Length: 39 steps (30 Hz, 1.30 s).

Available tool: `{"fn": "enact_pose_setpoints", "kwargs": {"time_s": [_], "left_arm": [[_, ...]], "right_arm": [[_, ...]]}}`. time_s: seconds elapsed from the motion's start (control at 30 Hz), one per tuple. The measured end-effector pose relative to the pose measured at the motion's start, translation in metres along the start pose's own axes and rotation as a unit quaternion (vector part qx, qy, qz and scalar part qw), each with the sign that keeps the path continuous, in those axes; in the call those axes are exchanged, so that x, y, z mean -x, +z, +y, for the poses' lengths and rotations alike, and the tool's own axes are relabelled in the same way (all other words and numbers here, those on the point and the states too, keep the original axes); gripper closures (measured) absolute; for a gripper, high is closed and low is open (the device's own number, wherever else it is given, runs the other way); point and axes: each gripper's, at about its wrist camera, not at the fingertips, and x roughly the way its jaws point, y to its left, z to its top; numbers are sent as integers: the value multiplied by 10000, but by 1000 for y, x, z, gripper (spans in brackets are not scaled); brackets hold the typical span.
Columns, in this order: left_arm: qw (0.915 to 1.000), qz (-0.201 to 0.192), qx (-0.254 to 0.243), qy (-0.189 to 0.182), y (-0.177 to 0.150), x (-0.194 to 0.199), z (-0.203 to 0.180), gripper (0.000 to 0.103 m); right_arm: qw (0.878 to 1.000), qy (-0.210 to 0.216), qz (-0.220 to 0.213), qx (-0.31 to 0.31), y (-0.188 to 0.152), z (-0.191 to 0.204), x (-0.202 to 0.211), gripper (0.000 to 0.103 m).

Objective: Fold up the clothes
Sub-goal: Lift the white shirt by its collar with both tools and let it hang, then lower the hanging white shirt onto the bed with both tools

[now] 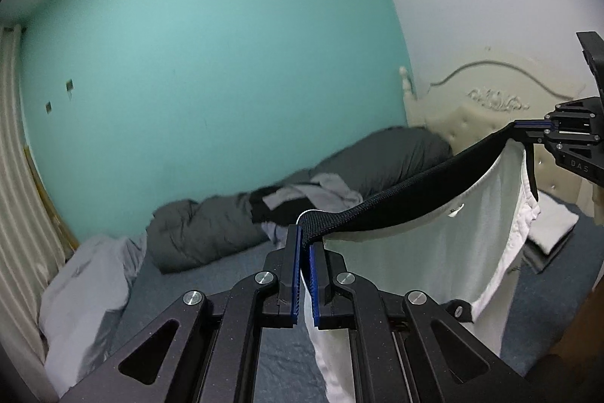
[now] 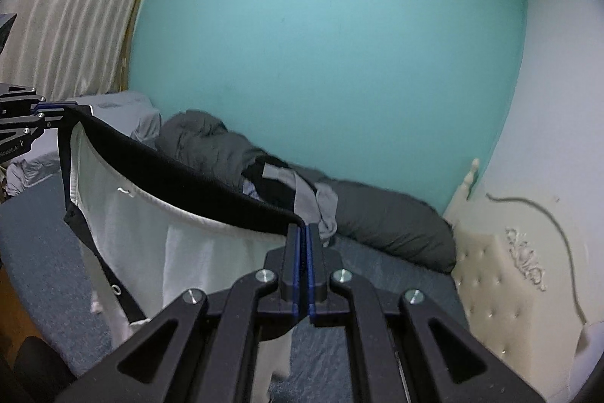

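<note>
1. Here, white shorts (image 1: 453, 252) with a black waistband (image 1: 415, 191) hang in the air above a blue bed (image 1: 211, 274); no containers are visible.
2. The left gripper (image 1: 305, 240) pinches one end of the waistband, jaws pressed together on it.
3. The right gripper (image 2: 304, 237) clamps the other end, held level, waistband sagging between them.
4. A dark grey duvet (image 2: 377, 214) with loose clothes (image 2: 298, 195) on it lies along the teal wall (image 1: 211, 63).
</note>
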Motion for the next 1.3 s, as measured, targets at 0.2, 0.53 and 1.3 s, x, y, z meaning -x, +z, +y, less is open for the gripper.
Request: {"fn": "enact_pose_setpoints", "kwargs": {"time_s": [0.2, 0.53, 1.3], "left_arm": [[9992, 338, 167, -147, -8, -59, -9, 99], [9958, 767, 425, -249, -17, -154, 2, 99], [9718, 1989, 1218, -360, -80, -446, 39, 99]], "right_arm": [[9993, 29, 328, -173, -8, -10, -61, 101], [9966, 114, 758, -305, -24, -11, -154, 101], [9820, 20, 1743, -722, -75, -33, -442, 101]]}}
